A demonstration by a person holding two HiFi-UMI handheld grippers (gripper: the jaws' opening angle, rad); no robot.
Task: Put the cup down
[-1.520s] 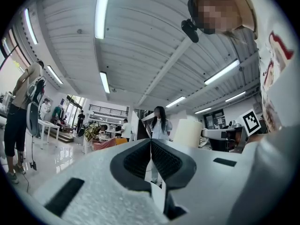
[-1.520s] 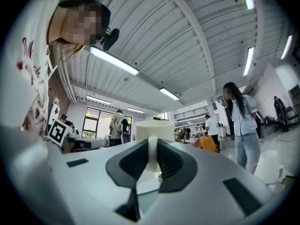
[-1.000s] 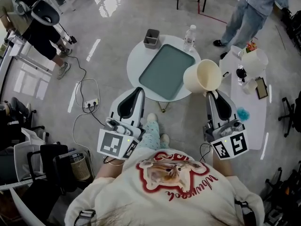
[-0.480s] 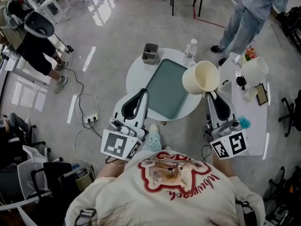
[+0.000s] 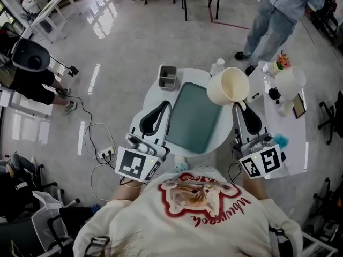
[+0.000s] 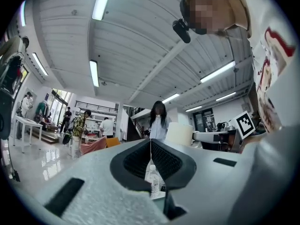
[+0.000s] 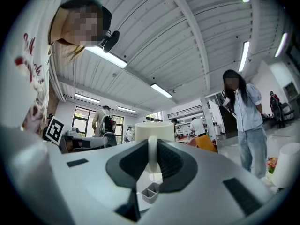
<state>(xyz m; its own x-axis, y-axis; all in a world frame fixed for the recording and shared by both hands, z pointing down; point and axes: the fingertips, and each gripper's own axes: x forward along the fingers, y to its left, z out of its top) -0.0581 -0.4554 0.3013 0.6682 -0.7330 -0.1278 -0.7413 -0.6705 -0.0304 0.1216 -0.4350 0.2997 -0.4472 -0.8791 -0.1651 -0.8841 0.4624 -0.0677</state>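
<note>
While the person's printed shirt point(image 5: 201, 197) filled the near edge of the head view, both claws reached forward over the near side of a round white surface point(image 5: 153, 96). The left claw point(image 5: 161, 105) sat over the near left edge, its jaws pressed together with only a thin seam between them and nothing held. The right claw point(image 5: 236, 105) sat over the near right edge, clamped on the handle point(image 7: 152, 150) of a cream cup point(image 5: 228, 85). The cup was held up in the air above the right edge of the surface, not resting on it, with its open mouth tipped toward the head camera and its inside bare. In the right gripper view the handle ran straight up between the two dark pads, and the cup's body stood just beyond the jaw tips.

A grey-green tray point(image 5: 194, 116) lay across the middle of the surface, between the two claws, with nothing on it. Beyond it, at the far left edge, stood a small grey box point(image 5: 168, 77). At the far right edge, just behind the cup, stood a clear bottle point(image 5: 216, 67) with a white cap. Farther off, on the floor past the surface, a person in jeans point(image 5: 276, 15) stood.
</note>
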